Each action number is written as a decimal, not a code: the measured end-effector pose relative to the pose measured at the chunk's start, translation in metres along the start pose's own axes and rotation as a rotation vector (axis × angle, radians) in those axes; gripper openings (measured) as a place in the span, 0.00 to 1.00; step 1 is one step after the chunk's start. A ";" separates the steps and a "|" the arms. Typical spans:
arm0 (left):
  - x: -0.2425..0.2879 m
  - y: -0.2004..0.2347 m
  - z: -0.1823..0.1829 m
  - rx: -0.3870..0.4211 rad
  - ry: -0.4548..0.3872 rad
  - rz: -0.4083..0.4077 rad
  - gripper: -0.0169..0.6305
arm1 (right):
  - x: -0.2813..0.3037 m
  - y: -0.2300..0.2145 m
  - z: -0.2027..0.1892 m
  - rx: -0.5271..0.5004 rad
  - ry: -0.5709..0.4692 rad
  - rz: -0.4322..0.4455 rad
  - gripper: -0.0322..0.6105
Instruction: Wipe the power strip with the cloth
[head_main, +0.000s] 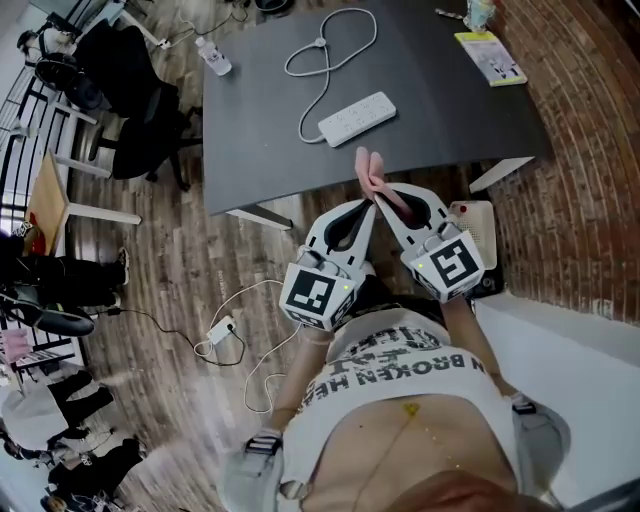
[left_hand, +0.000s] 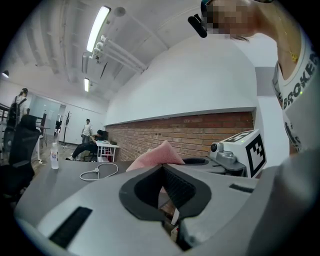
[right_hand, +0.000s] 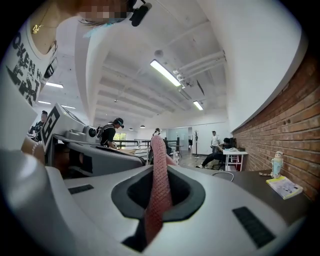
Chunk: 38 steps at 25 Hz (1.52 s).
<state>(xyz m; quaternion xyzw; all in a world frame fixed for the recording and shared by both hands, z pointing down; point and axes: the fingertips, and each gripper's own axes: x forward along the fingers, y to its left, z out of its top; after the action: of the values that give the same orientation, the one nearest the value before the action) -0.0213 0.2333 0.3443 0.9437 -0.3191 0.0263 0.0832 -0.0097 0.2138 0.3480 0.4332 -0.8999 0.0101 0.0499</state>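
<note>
A white power strip (head_main: 357, 117) lies on the dark table (head_main: 450, 110), its white cable (head_main: 325, 55) looped behind it. Both grippers meet just short of the table's near edge, holding a pink cloth (head_main: 372, 180) between them. My left gripper (head_main: 368, 202) is shut on the cloth (left_hand: 152, 157), which pokes up past its jaws. My right gripper (head_main: 382, 199) is shut on the same cloth (right_hand: 159, 185), a pink strip running up between its jaws. The strip sits a short way beyond the cloth.
A water bottle (head_main: 213, 55) stands at the table's far left corner, a yellow booklet (head_main: 491, 58) at the far right. Black office chairs (head_main: 125, 100) stand left of the table. A charger and cable (head_main: 222, 335) lie on the wooden floor. Brick flooring lies on the right.
</note>
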 end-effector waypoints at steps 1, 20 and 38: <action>0.002 0.007 0.000 0.001 0.002 0.000 0.04 | 0.008 -0.001 -0.001 0.000 0.002 0.003 0.08; 0.104 0.087 0.016 -0.032 -0.007 0.104 0.04 | 0.093 -0.108 -0.002 0.004 0.017 0.104 0.08; 0.181 0.151 0.032 -0.031 -0.004 0.281 0.04 | 0.147 -0.199 0.000 -0.012 0.034 0.241 0.08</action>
<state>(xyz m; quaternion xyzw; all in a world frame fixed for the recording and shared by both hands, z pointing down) 0.0307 0.0017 0.3524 0.8884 -0.4486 0.0311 0.0925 0.0544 -0.0250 0.3579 0.3214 -0.9445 0.0180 0.0662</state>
